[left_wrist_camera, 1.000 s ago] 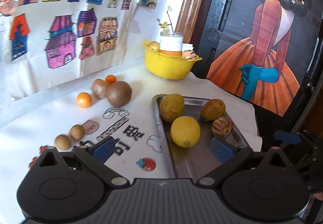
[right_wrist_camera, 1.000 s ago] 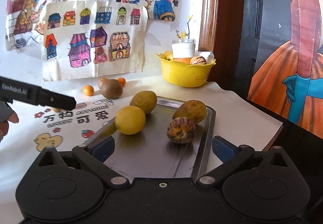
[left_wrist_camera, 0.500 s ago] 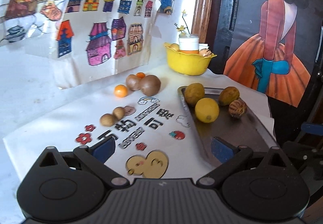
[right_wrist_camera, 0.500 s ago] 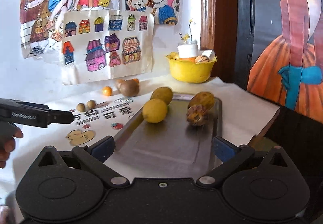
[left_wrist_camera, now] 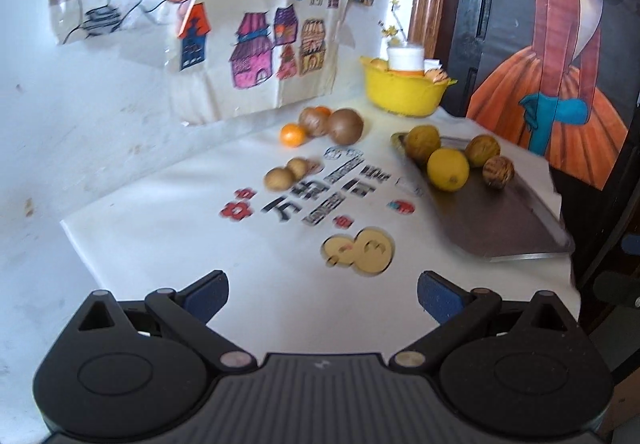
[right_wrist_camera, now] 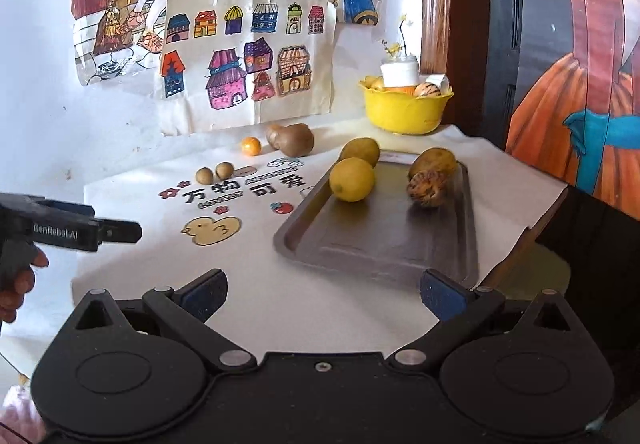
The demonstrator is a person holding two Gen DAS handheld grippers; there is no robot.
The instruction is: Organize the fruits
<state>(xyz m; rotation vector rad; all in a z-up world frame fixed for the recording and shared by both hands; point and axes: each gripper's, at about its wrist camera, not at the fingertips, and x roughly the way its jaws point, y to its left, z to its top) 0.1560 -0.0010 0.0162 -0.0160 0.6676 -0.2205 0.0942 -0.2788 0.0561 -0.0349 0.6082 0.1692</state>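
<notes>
A metal tray [right_wrist_camera: 384,240] [left_wrist_camera: 500,228] on the white cloth holds a yellow lemon [right_wrist_camera: 352,179] [left_wrist_camera: 448,168], two olive-yellow fruits [right_wrist_camera: 360,151] [right_wrist_camera: 433,163] and a striped brown fruit [right_wrist_camera: 427,187]. Loose on the cloth lie a small orange [right_wrist_camera: 251,145] [left_wrist_camera: 293,134], brown kiwis [right_wrist_camera: 296,139] [left_wrist_camera: 346,125] and two small tan fruits [right_wrist_camera: 214,172] [left_wrist_camera: 286,175]. My left gripper [left_wrist_camera: 322,294] is open and empty over the cloth's near edge. My right gripper [right_wrist_camera: 323,294] is open and empty before the tray's near rim.
A yellow bowl [right_wrist_camera: 406,109] with a white jar and fruit stands at the back by the wall. Children's drawings hang on the wall behind. The left gripper's body [right_wrist_camera: 68,230], held by a hand, shows at the left edge. The table edge drops off at right.
Both grippers have pulled back and up from the tray, so more of the cloth shows. Fruits have not moved. Both stay open.
</notes>
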